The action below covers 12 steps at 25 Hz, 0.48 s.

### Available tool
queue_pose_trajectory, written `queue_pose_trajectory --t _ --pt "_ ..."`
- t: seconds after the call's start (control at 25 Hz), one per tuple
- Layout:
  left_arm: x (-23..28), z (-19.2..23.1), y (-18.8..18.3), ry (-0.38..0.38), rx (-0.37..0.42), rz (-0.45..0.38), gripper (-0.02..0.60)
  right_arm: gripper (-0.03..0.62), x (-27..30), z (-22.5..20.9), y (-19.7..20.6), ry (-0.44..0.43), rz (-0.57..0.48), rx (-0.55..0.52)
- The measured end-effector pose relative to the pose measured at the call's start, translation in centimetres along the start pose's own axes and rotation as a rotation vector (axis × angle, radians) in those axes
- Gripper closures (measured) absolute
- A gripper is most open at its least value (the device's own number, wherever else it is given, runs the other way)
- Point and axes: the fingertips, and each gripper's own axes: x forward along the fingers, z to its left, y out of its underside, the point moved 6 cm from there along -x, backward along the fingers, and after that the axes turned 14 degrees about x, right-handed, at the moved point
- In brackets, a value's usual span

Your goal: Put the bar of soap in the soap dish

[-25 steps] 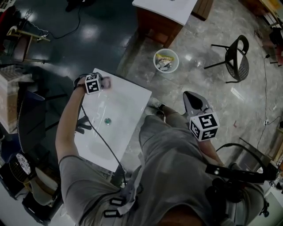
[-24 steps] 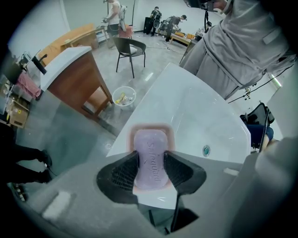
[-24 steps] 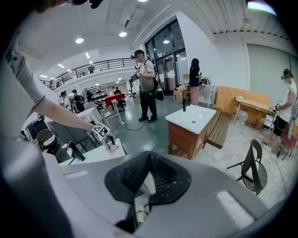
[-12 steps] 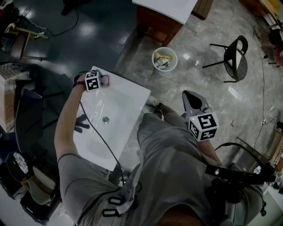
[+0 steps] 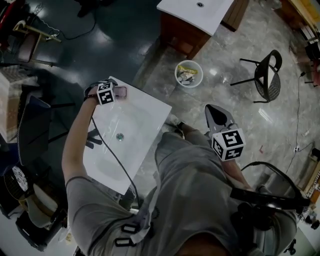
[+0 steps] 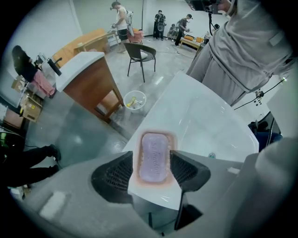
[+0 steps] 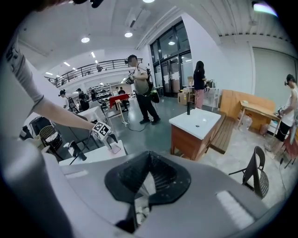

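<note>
Left claw (image 6: 152, 163) has just sprung wide, bar of soap (image 6: 154, 153) lying free in the soap dish (image 6: 174, 138) on the sink's (image 6: 209, 121) far corner: release looks done, next lift straight clear.

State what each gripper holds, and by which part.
Nothing is held. On the left gripper the jaws have just been opening, clear of the bar of soap lying in the soap dish. The right gripper is shut, empty.

One soap bar (image 6: 153, 157), one soap dish (image 6: 155, 184) beneath the left claw (image 6: 150, 160); two sinks (image 5: 145, 117) (image 5: 210, 15), one bin (image 5: 189, 73), one chair (image 5: 265, 70).
</note>
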Motion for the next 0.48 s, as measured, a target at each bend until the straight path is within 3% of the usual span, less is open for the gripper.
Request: queue_pose_trajectory --t 0.28,0.48 --pt "-7.5 1.7 -0.6 -0.346 -0.146 -0.107 0.330 0.591 0.7 0.9 -1.2 -0.055 -0.015 -0.038" --pt "-14.2 0.9 1.8 -0.625 -0.340 -0.116 0.330 0.591 2.1 2.8 -2.8 -0.127 -0.043 -0.089"
